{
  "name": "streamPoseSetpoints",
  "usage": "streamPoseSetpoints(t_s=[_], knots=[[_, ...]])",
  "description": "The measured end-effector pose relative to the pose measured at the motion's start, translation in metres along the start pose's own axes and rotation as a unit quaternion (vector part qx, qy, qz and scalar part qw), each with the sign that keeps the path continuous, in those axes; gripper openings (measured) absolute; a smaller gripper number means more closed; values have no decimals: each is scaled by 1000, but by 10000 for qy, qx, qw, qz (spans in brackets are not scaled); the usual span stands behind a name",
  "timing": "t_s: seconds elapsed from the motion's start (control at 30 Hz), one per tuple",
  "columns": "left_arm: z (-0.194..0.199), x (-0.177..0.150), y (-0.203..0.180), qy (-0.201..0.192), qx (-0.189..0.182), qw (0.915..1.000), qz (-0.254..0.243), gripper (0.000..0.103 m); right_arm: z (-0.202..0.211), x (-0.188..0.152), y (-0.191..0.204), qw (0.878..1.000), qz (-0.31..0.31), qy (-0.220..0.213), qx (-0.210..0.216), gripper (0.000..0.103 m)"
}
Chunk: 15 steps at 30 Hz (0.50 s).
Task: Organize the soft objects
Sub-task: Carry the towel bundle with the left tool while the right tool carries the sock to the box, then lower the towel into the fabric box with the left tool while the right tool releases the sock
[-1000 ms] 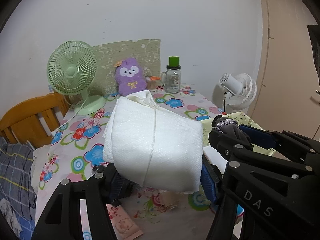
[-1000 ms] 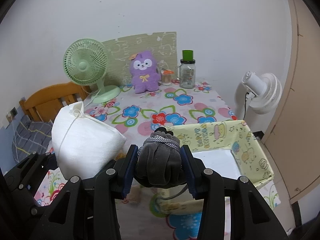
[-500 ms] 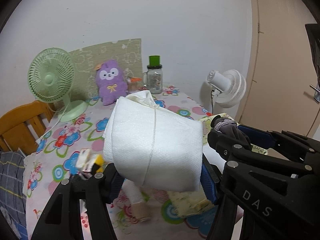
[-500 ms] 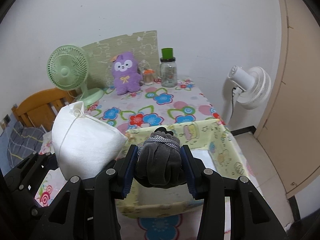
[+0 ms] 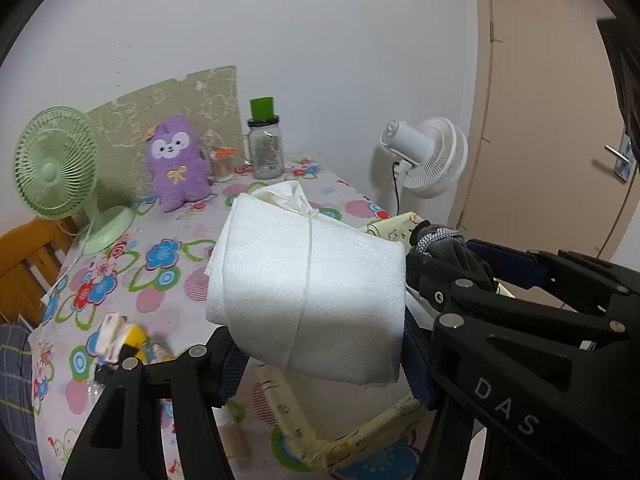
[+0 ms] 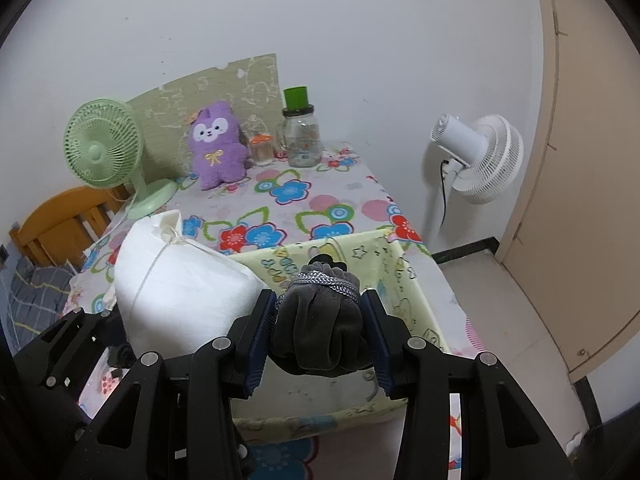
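Note:
My left gripper (image 5: 320, 364) is shut on a white soft bundle (image 5: 308, 292) tied with string, held in the air over a pale yellow fabric box (image 5: 352, 440). The bundle (image 6: 180, 280) shows again at the left of the right wrist view. My right gripper (image 6: 320, 336) is shut on a dark grey cloth bundle (image 6: 320, 328) wrapped with a grey cord, hanging above the same yellow box (image 6: 404, 280). In the left wrist view the grey bundle (image 5: 448, 248) sits just right of the white one. A purple plush toy (image 6: 218, 144) stands at the table's back.
The flowered tablecloth (image 6: 280, 196) carries a green desk fan (image 6: 108, 148), a glass jar with a green lid (image 6: 300, 136) and a small jar. Small items (image 5: 120, 340) lie at front left. A white floor fan (image 6: 480, 160), a door and a wooden chair (image 6: 60, 220) surround the table.
Both grippers have moved together to the right across the table, each keeping its bundle. The yellow box now lies under them and the back-row objects have slid left in view.

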State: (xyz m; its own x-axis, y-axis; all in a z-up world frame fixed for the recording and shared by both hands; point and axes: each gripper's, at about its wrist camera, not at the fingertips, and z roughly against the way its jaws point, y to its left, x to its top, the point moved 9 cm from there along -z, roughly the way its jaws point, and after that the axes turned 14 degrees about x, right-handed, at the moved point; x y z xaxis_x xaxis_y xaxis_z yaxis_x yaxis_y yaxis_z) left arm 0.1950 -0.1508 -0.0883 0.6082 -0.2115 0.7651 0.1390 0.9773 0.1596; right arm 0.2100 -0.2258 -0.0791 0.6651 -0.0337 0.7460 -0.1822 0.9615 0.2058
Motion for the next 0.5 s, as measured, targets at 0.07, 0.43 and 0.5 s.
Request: streamPoseSetpoints(t_s=[0.07, 0.43, 0.5], knots=[[-7, -1, -6, 49, 5, 10000, -66, 68, -4, -2, -8, 10000, -37, 46, -36, 47], [-34, -2, -32, 278, -47, 9993, -234, 84, -23, -6, -43, 9993, -282, 185, -155, 47], [-37, -2, -35, 308, -68, 9992, -261, 88, -25, -6, -47, 9992, -328, 178, -135, 47]])
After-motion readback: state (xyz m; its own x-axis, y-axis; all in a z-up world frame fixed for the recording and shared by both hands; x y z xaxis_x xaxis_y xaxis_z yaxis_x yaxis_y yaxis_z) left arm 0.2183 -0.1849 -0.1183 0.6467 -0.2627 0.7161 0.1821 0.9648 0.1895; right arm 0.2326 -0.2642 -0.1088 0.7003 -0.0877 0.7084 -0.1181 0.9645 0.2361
